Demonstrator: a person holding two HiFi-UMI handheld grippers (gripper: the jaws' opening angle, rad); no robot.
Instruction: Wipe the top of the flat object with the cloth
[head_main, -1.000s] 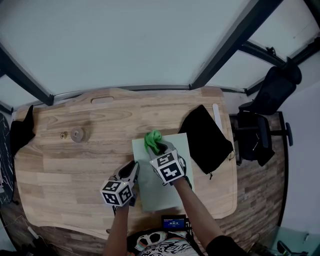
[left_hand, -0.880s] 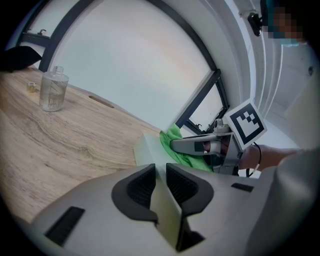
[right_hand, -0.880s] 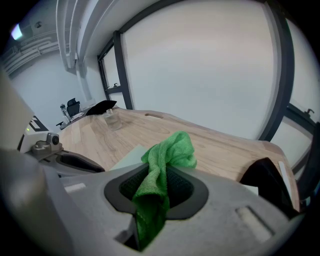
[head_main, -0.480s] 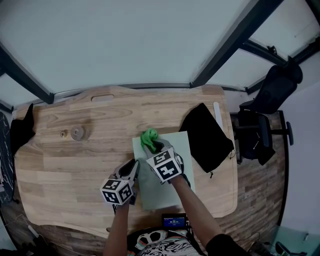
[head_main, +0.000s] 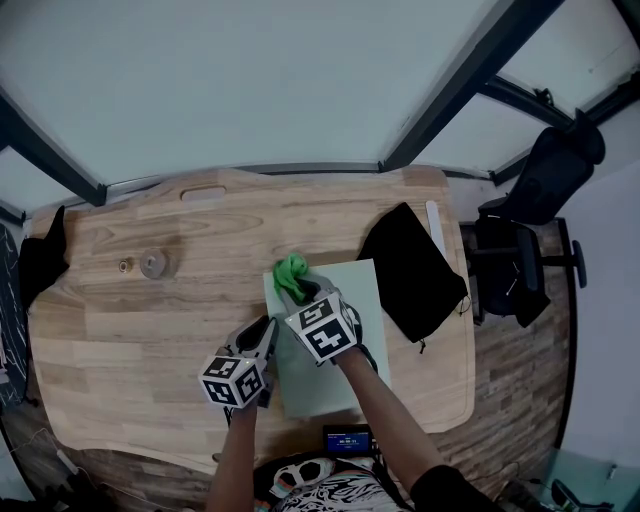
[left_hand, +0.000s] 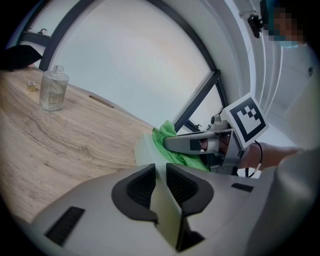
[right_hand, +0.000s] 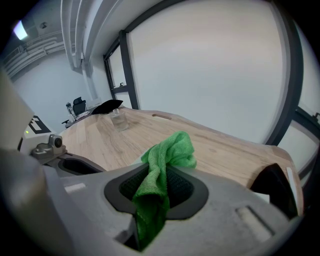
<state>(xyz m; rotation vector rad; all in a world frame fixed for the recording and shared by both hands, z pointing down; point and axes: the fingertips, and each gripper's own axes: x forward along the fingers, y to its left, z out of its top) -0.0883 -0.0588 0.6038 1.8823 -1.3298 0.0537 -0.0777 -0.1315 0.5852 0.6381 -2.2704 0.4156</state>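
The right tool (right_hand: 156, 187) has slid toward the far-left corner of the pale green board (head_main: 345, 300). It carries the green cloth (head_main: 290, 272) with it, so the bunched fabric now sits right at that corner, and part of it seems to reach past the far edge onto the counter (head_main: 150, 330). A second ago the cloth lay further right and slightly nearer on the board. Half a second ago it was midway between the two spots, so this reads as one steady stroke running leftward and away. I judge the wiping to be well under way, with this pass about at its limit and the near and right parts of the board probably still to cover. The right tool is clenched on the cloth, a fold of which hangs down between its pads while the free end mushrooms out ahead. The left tool (left_hand: 161, 185) has hardly shifted over the same second. It is closed on the near-left edge of the board, whose thin pale rim shows pinched between the pads, pinning the board against the push of the wipe. The glass bottle (left_hand: 52, 90) at the far left and the black pouch (head_main: 410, 270) just right of the board lie where they were.
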